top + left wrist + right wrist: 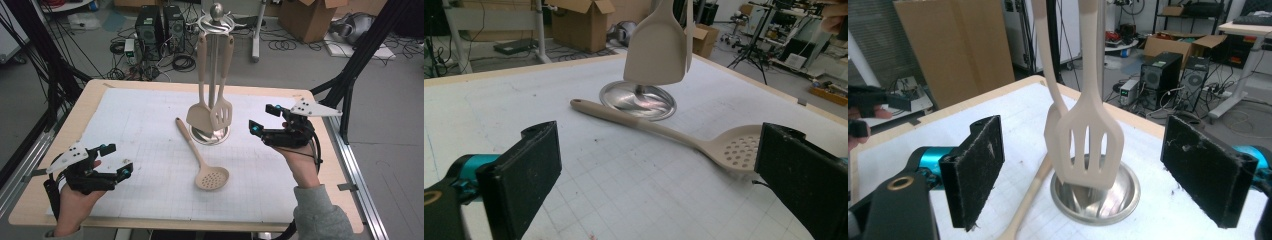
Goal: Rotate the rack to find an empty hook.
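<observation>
A metal utensil stand (216,30) rises from a round shiny base (223,135) at the table's middle back. A beige solid spatula (199,117) and a beige slotted spatula (221,114) hang from it. A beige skimmer spoon (212,177) lies flat on the mat in front of the base, handle toward the stand. My left gripper (117,159) rests open at the near left, aimed at the skimmer (734,147). My right gripper (262,119) stands open just right of the stand, apart from it, facing the slotted spatula (1088,140); nothing is between its pads.
A white gridded mat (140,130) covers most of the wooden table (95,87). Black frame posts (357,55) flank the table. On the floor beyond it are computer towers (160,30), cables and cardboard boxes (310,17).
</observation>
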The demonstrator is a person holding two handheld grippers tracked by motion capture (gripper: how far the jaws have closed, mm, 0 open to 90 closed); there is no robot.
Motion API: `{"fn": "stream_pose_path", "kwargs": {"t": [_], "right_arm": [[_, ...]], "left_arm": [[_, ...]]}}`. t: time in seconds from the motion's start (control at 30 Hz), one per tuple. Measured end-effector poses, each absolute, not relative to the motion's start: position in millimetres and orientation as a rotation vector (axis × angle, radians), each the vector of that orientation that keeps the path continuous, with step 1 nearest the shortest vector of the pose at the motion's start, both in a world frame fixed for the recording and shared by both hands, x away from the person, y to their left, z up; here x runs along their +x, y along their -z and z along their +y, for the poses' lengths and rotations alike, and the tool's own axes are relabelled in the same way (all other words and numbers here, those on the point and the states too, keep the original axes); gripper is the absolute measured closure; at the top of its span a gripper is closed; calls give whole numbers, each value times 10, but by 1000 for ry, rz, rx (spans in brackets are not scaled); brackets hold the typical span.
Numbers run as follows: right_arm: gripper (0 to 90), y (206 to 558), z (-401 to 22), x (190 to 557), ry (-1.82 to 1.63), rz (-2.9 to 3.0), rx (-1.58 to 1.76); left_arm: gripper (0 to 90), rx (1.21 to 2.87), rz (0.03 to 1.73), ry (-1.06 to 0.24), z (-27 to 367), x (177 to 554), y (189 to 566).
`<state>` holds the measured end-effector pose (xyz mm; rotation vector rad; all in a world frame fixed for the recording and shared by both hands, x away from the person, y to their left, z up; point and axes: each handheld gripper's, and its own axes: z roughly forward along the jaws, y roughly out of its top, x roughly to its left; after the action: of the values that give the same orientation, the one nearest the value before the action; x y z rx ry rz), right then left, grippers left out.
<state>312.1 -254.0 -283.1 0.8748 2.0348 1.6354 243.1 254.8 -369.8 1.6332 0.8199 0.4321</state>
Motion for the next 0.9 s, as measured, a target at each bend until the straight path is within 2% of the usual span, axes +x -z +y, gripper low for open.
{"fn": "stream_pose_path", "kwargs": {"t": [0.9], "right_arm": [[158,3519,-2527,2950,-1558,2112,902]], "left_arm": [[54,1650,807,-434,2486,2430,3706]]}}
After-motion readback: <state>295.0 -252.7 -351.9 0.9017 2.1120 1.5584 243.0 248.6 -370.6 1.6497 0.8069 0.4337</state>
